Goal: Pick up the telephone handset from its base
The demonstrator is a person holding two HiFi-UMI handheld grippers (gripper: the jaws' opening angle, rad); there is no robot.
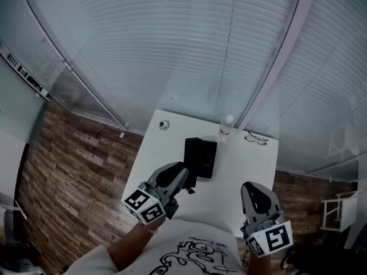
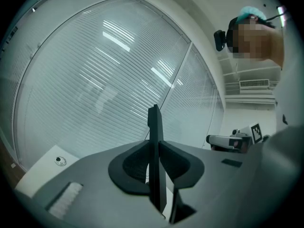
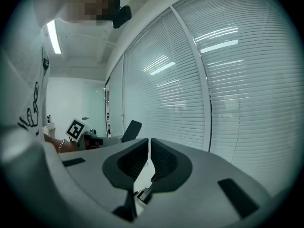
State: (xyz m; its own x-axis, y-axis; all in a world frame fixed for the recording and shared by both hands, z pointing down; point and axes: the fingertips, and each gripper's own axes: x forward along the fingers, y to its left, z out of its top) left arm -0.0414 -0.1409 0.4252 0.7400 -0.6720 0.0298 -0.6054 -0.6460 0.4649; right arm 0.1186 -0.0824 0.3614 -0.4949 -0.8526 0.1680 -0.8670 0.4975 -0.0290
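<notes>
Telephone handset [image 2: 155,127]: clamped upright between the jaws of the left gripper [image 1: 179,177]. In the left gripper view it is edge-on, a thin black slab. Both pads press on its flat sides, and its top end stands above the jaw tips. In the right gripper view the same handset [image 3: 131,129] projects as a dark tilted bar from the left gripper, in the air, in front of the window blinds.

Telephone base [image 1: 200,156]: black, rectangular, flat on the white table [image 1: 152,153] near its middle. In the head view the left gripper sits at the base's near left corner, on the person's side. From that view it cannot be told how far the handset is clear of the base.

Right gripper [image 1: 252,189]: to the right of the base and well apart from it, over the near right part of the table. Its jaws are drawn together to a narrow slit with nothing between the pads.

Other items on the table:
- a clear water bottle [image 1: 226,128] at the far edge
- a pair of glasses [image 1: 256,138] just to its right
- a small round object [image 1: 164,124] at the far left corner

Surroundings: wood-pattern floor [image 1: 74,153] to the left of the table and slatted blinds [image 1: 189,44] behind it.
</notes>
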